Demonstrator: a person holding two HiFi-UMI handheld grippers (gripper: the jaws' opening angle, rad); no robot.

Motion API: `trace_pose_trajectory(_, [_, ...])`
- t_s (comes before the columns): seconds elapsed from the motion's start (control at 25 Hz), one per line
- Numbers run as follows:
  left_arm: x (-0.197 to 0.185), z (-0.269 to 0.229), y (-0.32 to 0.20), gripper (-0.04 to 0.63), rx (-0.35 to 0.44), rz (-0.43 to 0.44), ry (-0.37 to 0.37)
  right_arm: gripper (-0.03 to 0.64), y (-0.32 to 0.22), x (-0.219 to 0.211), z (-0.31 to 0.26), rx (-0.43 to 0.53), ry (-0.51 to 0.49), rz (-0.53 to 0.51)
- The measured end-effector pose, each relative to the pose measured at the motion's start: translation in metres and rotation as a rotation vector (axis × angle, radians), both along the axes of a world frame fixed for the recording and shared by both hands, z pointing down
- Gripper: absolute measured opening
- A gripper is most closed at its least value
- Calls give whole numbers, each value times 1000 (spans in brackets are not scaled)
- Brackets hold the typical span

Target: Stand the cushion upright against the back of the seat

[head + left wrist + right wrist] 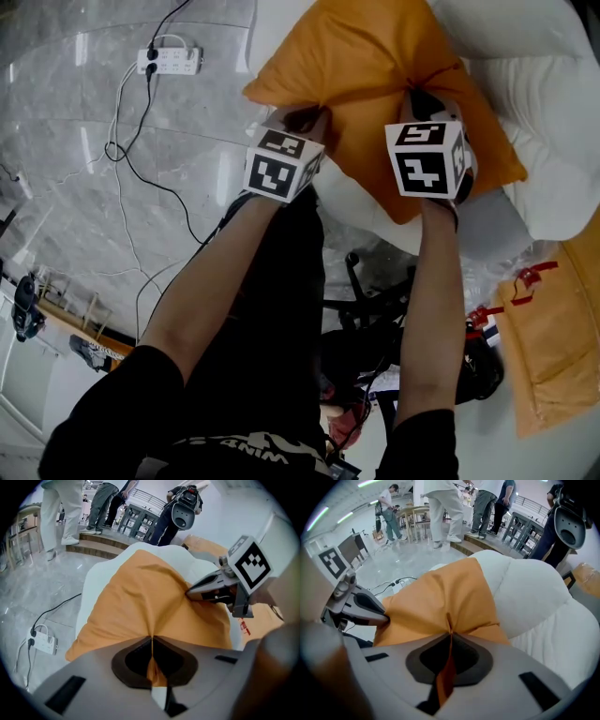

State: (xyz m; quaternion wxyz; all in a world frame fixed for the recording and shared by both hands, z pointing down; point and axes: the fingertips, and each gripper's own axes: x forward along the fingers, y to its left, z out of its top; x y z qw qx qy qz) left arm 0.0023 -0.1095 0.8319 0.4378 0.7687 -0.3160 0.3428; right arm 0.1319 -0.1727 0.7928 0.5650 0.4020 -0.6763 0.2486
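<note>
**Both grippers clenched on the orange cushion**

Off to the left of the left gripper [302, 118], a white power strip [170, 61] lies on the grey marble floor [66, 141], with a black cable [141, 173] trailing away from it.

The left gripper is clamped on the cushion [375, 75]. In the left gripper view its 2 jaws meet on a pinched fold of orange fabric, and a strip of that cloth runs down between the pads. It holds the cushion's near edge close to the left corner (that corner pokes out past the jaws toward the floor).

From there the cushion spreads ahead of both grippers, with creases fanning out from each pinch.

The right gripper [415, 94], near the left one and on its right, is closed on the same near edge. In the right gripper view a thin ridge of orange cloth is caught between its 2 jaws. Each gripper's camera shows the other gripper's tip biting into the fabric alongside.

Beyond the right gripper and to its right bulges the white padded seat [553, 103]. The cushion rests on that padding, and white shows past its far and right edges.

Well beyond the seat, several people [445, 508] stand in the background.
</note>
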Motion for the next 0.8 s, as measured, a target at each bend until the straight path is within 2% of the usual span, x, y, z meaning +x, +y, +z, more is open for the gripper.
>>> trace_pose_trajectory(0.4, [2,-42,3,12,140,110,-35,29,3,5,-46,164,-118,115])
trace_pose_trajectory(0.6, [2,-68,7,11,179,138,-36,29,9,9,-73,252,-179,191])
trace_pose_trajectory(0.8, [0,-102,-5,12,264,173,-53,29,15,16,-97,324,-234,276])
